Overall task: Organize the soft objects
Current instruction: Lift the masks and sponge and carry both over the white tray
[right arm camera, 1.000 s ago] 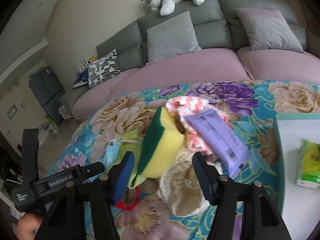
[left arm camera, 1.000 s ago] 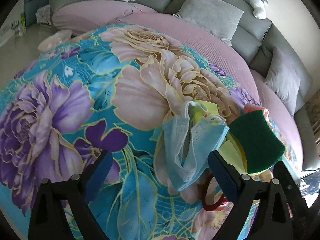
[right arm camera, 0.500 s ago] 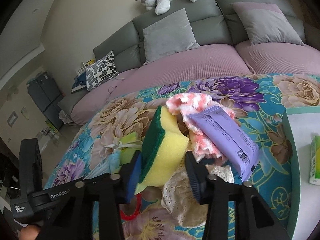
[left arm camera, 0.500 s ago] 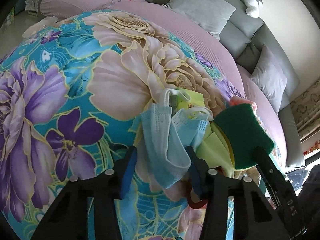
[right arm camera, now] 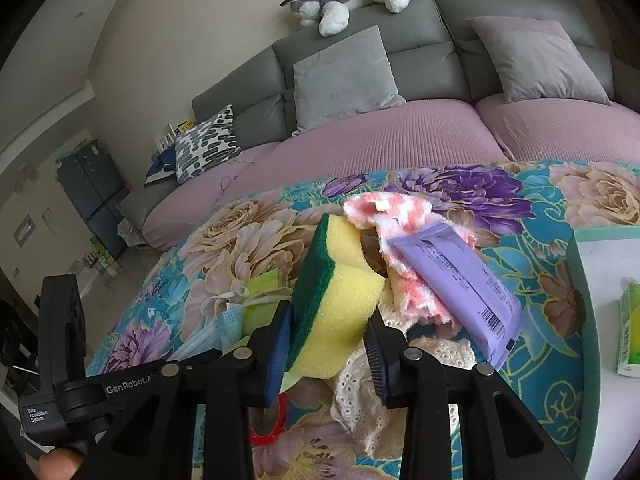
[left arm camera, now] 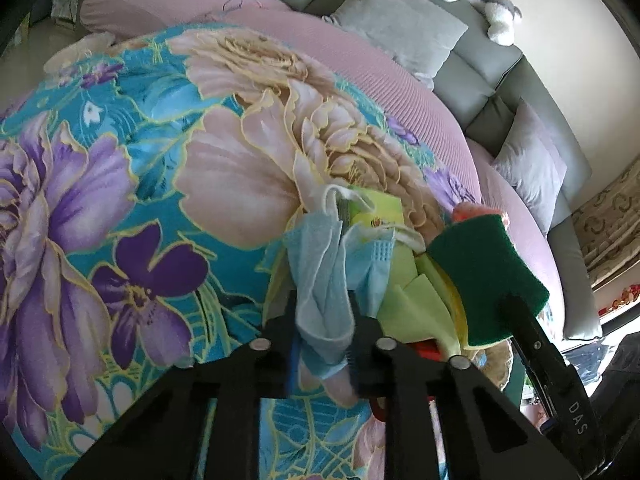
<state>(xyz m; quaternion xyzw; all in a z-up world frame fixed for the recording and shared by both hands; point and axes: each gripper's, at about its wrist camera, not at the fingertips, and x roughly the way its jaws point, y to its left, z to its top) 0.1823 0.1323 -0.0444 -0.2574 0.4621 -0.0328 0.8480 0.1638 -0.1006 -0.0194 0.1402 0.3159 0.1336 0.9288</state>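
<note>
On the flowered bedspread [left arm camera: 132, 184] sits the heap of soft things, and both my claws are in it. My left claw [left arm camera: 324, 344] has just been closing and now pinches the crumpled blue face mask [left arm camera: 324, 280] at the heap's near edge. My right claw [right arm camera: 328, 344] has been narrowing too, its pads pressed on the yellow-and-green sponge [right arm camera: 332, 300], which leans against the pink-and-white fluffy cloth [right arm camera: 400, 264] and the purple packet [right arm camera: 460, 280]. So I judge this the pick-up step, grips just made. Next I would lift both clear, slowly: the mask's ear loops lie over the green tissue pack [left arm camera: 376, 212] and may drag it. The teal-edged tray [right arm camera: 580, 276] to the right looks the likely place.
</note>
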